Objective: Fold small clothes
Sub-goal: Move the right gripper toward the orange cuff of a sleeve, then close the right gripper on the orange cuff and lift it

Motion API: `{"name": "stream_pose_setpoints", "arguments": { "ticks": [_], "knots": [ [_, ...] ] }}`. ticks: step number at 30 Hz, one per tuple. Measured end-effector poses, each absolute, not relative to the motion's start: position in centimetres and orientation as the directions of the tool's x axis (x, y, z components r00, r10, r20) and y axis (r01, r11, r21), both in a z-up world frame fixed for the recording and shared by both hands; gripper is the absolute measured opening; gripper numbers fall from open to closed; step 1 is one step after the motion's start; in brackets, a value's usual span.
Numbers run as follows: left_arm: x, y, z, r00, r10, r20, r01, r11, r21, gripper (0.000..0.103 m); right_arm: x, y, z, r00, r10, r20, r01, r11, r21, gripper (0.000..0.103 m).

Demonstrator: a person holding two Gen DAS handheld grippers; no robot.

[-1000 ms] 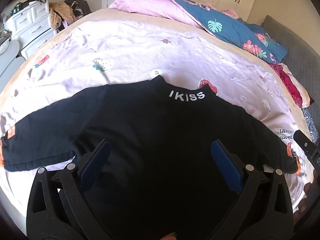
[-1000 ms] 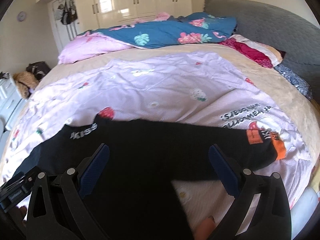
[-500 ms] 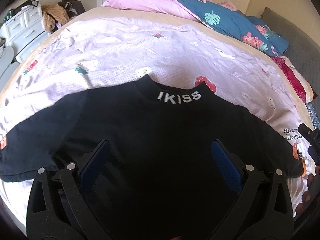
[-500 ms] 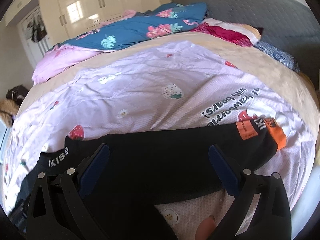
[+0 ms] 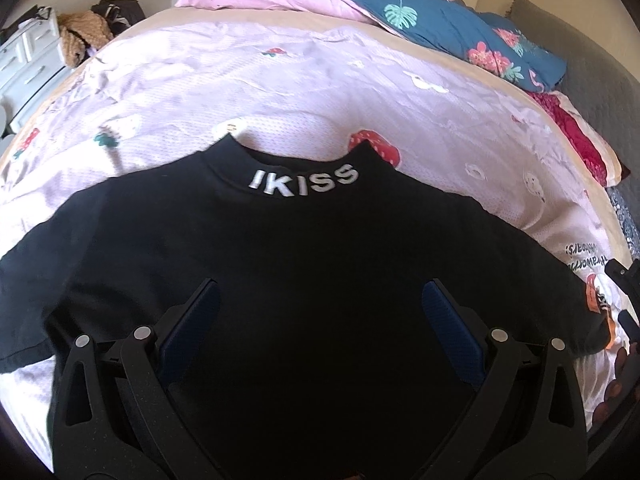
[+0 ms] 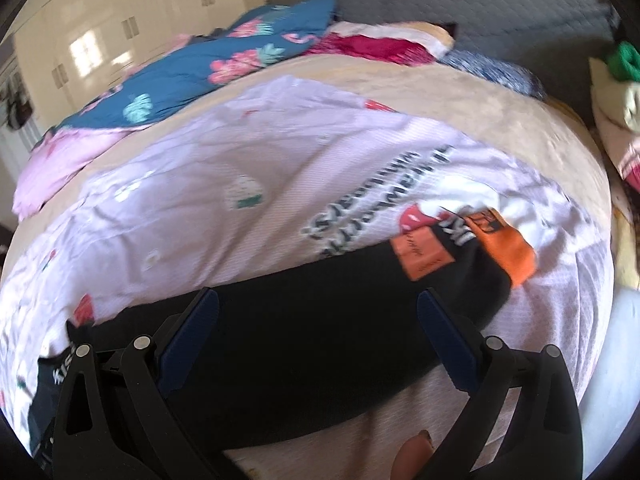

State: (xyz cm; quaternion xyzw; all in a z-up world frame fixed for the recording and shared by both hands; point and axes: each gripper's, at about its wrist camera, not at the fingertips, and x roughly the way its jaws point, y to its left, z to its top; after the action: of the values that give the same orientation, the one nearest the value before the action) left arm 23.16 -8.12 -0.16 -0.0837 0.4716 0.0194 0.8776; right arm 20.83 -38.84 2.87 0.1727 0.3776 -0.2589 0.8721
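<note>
Risk lies mostly in the sleeve (image 6: 460,264) ahead and to the right of the right gripper (image 6: 318,322), whose jaws stand wide with nothing between them: a shallow pinch there, I judge, would catch only the top layer, or drag the pale sheet (image 6: 280,168) up with it. The black top (image 5: 312,272) lies spread flat, directly under and ahead of the left gripper (image 5: 320,312), also wide and empty, collar farther forward. Pulling one sleeve across while the body stays unpinned could skew the whole garment and wrinkle it.
</note>
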Motion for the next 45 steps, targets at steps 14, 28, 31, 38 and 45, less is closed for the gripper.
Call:
{"name": "stream_pose_setpoints", "arguments": {
  "ticks": [14, 28, 31, 38, 45],
  "knots": [
    [25.3, -12.8, -1.6, 0.526, -0.057, -0.849, -0.032, 0.996, -0.086, 0.095, 18.2, -46.3, 0.6, 0.491, -0.354, -0.796, 0.747, 0.641, 0.175, 0.099],
    [26.9, -16.6, -3.0, 0.505, -0.076, -0.860, 0.030, 0.997, -0.070, 0.095, 16.8, -50.5, -2.4, 0.474, -0.273, -0.837, 0.800, 0.531, 0.280, 0.099],
    [26.4, -16.4, -3.1, 0.503, -0.096, -0.859, 0.032, 0.995, -0.092, 0.095, 16.8, -51.5, -2.7, 0.506, -0.254, -0.824, 0.787, 0.528, 0.321, 0.098],
    [24.9, -14.9, -1.8, 0.517, -0.111, -0.849, 0.032, 0.993, -0.110, 0.095, 15.1, -52.7, -2.3, 0.587, -0.275, -0.761, 0.772, 0.472, 0.425, 0.017],
    [23.7, -13.1, 1.8, 0.559, -0.142, -0.817, 0.027, 0.988, -0.153, 0.095, 15.7, -49.1, 2.0, 0.776, -0.215, -0.593, 0.564, 0.658, 0.499, 0.012]
  ]
}}
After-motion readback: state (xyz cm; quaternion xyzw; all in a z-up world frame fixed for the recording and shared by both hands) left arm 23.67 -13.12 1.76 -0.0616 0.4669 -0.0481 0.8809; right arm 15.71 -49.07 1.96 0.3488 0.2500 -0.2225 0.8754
